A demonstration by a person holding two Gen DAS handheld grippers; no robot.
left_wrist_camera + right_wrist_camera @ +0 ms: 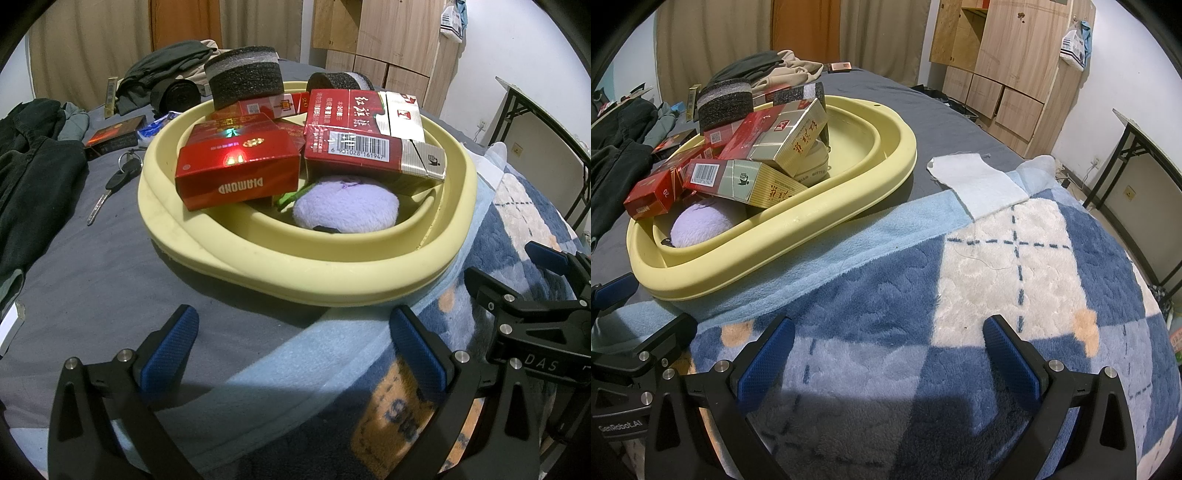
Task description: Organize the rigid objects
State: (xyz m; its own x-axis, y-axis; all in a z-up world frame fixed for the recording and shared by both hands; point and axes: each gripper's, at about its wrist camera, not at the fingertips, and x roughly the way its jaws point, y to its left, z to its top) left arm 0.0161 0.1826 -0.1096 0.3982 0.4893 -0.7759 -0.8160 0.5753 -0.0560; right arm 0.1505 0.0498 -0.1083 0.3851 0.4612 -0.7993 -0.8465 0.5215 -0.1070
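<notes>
A plaid blanket point(1015, 266) fills the lower right of the right wrist view, with a white cloth point(979, 182) lying on its upper edge. A wooden wardrobe point(1004, 66) stands at the upper right, a bag point(1073, 48) hanging beside it, and a black-legged table point(1145, 147) sits at the right edge. In the left wrist view, dark clothes point(33, 166) are heaped at the left, a key point(110, 188) on the grey sheet point(92, 280) near them.

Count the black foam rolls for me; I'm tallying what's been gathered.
2. One foam roll stands at the yellow basin's far rim, on the left; the other sits just right of it, behind the red packs. Others may be hidden under the pile.
</notes>
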